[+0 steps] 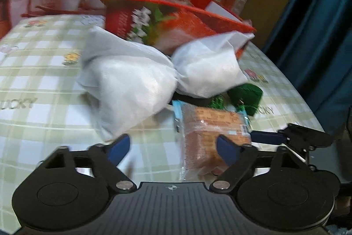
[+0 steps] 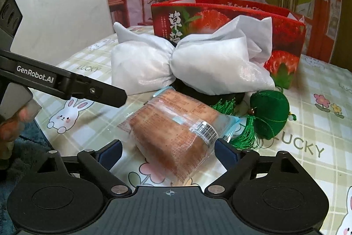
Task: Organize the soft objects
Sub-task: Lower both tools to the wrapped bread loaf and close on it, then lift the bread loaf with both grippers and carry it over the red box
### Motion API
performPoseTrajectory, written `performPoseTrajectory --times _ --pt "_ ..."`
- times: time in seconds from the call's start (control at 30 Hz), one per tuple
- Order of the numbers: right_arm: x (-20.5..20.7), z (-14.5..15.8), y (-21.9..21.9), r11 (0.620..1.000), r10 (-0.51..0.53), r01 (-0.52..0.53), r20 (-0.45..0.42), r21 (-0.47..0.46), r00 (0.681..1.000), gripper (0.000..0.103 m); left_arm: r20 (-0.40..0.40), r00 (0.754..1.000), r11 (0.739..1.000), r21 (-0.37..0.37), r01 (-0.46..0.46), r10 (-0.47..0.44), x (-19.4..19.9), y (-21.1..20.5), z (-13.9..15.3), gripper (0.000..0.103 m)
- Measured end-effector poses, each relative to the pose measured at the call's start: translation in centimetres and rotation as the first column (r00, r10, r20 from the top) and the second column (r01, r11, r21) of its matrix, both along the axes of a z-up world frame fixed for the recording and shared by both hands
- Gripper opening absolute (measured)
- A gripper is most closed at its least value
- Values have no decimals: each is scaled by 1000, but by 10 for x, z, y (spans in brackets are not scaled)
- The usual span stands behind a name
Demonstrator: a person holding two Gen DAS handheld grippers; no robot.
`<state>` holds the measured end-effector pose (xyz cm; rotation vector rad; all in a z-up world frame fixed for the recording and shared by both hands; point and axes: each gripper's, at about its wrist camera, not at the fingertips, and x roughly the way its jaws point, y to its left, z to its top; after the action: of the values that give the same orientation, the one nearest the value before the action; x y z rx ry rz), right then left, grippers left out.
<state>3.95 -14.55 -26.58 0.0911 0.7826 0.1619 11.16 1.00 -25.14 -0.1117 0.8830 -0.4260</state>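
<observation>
Behind wrapped bread (image 2: 176, 136), white bundle (image 2: 189, 65) blocks strawberry box (image 2: 283, 41).

Legible text, both wrist views
You read "LUCKY" on the checked tablecloth (image 2: 303, 148), "GenRobot.AI" on the left gripper (image 2: 103, 95) arm, and "草莓" on the strawberry box (image 2: 283, 36); the cake wrapper (image 2: 176, 124) print is unreadable.

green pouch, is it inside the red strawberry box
No, the green pouch lies on the tablecloth in front of the red strawberry box.

White bundle (image 1: 140, 72), wrapped cake (image 1: 209, 136), red box (image 1: 171, 21), checked tablecloth (image 1: 44, 72)
</observation>
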Motion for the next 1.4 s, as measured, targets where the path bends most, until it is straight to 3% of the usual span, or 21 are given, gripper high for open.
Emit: performPoseTrajectory --times 0.03,0.17,0.27,0.33,0.6,1.1,1.4 --pt "1 -2 0 1000 -1 1 -6 -3 1000 90 -8 1000 1000 -3 27 -27 3 -4 -1 63" --pt "3 -6 0 1000 -7 7 -15 2 1000 90 -20 996 996 12 92 -91 11 -22 -6 62" --pt "3 -7 -3 1000 -11 11 -15 19 1000 90 -32 994 994 -21 106 -106 16 -25 -11 61" --pt "4 -9 -4 1000 -13 13 -19 17 1000 89 -34 993 992 -51 114 -115 16 -24 -13 46" --pt "4 -8 0 1000 11 -11 -6 26 1000 75 -59 996 993 -98 65 -71 8 -13 -21 45" --pt "3 -10 2 1000 25 -25 -6 -3 1000 78 -81 996 992 -121 39 -49 8 -6 -23 49" --pt "2 -8 1 999 37 -37 3 23 999 64 -77 993 985 -153 79 -92 2 -10 -22 45"
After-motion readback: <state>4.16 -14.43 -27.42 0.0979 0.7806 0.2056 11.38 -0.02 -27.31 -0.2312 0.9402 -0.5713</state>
